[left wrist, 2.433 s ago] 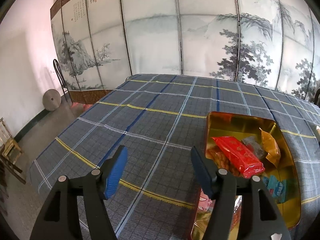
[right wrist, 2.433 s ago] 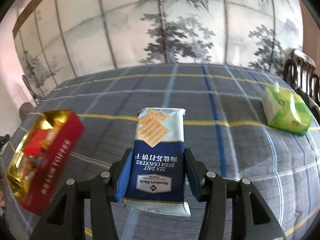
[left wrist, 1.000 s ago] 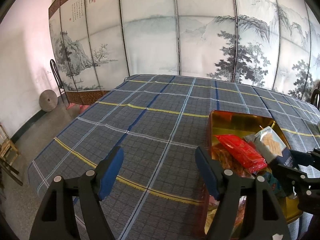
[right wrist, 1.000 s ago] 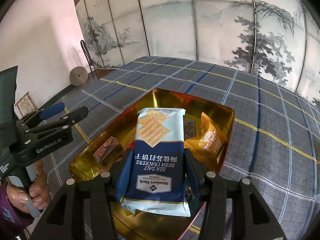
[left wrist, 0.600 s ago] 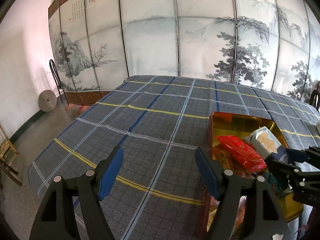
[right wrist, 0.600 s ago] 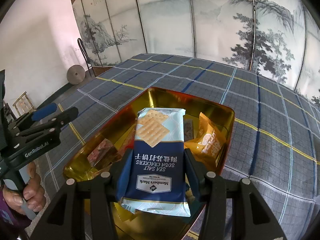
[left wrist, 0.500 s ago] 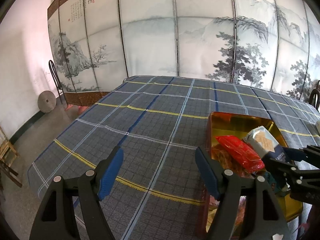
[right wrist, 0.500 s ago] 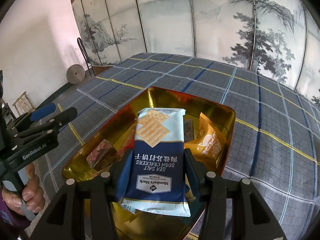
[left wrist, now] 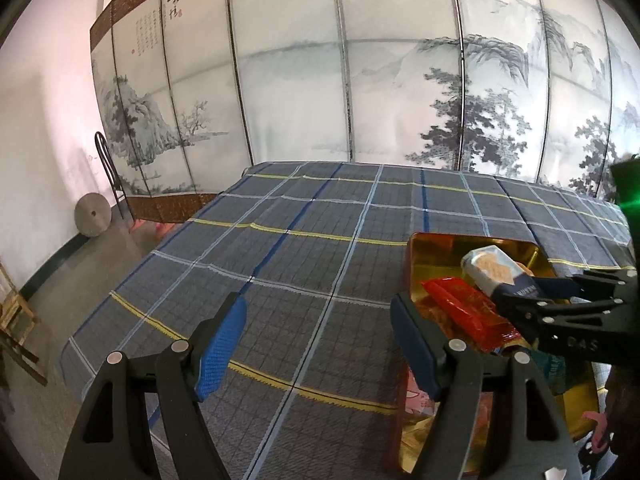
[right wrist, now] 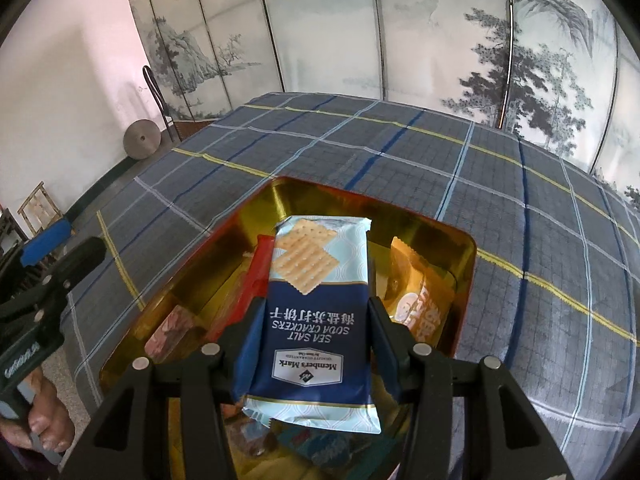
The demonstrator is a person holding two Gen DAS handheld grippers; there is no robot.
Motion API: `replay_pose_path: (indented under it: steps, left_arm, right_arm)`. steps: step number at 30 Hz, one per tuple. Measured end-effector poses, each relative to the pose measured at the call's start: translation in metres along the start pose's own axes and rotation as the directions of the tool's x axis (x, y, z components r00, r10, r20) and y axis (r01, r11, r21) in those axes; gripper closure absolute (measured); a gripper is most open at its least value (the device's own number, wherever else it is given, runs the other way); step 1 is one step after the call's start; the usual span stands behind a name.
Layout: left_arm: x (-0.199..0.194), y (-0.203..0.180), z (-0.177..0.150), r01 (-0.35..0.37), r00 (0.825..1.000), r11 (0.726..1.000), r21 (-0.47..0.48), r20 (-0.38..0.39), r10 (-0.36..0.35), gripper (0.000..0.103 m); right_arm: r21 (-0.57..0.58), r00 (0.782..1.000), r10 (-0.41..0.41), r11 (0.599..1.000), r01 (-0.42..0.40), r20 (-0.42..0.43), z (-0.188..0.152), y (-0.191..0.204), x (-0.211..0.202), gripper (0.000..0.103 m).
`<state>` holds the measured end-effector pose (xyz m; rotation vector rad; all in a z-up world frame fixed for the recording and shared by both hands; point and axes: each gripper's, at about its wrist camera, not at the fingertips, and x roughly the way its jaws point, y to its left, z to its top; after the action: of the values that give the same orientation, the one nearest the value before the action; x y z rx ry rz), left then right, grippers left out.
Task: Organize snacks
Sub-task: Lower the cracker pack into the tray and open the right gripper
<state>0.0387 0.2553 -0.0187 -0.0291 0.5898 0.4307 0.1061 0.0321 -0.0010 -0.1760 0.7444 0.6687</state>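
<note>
My right gripper (right wrist: 316,320) is shut on a blue and pale soda cracker pack (right wrist: 316,300) and holds it over the gold tin (right wrist: 464,248). The tin holds a red packet (right wrist: 258,268), an orange packet (right wrist: 420,300) and other snacks. In the left wrist view the cracker pack (left wrist: 492,270) and the right gripper (left wrist: 532,296) hang over the gold tin (left wrist: 440,242), above the red packet (left wrist: 464,308). My left gripper (left wrist: 320,344) is open and empty, low over the cloth to the left of the tin.
The table wears a grey plaid cloth (left wrist: 280,264) with blue and yellow lines. A painted folding screen (left wrist: 360,80) stands behind it. A chair (left wrist: 108,172) and a round stone disc (left wrist: 92,216) are by the left wall. The table's left edge drops to the floor.
The right gripper carried the cracker pack from the open table to over the tin, then lowered it slightly closer. The left gripper has stayed almost still, open.
</note>
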Motion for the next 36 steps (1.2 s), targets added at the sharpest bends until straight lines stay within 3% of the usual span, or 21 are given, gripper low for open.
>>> replay_pose_path:
  steps: [17, 36]
  left_arm:
    - [-0.002, -0.007, 0.000, -0.011, 1.000, 1.000, 0.018, 0.017, 0.011, 0.019]
    - [-0.001, -0.005, -0.001, -0.022, 1.000, 1.000, 0.013, -0.004, 0.022, 0.013]
  right_arm:
    - [0.009, 1.000, -0.006, 1.000, 0.006, -0.024, 0.010, 0.001, 0.014, 0.052]
    - [0.025, 1.000, 0.006, 1.000, -0.006, -0.014, 0.009, 0.001, 0.012, 0.051]
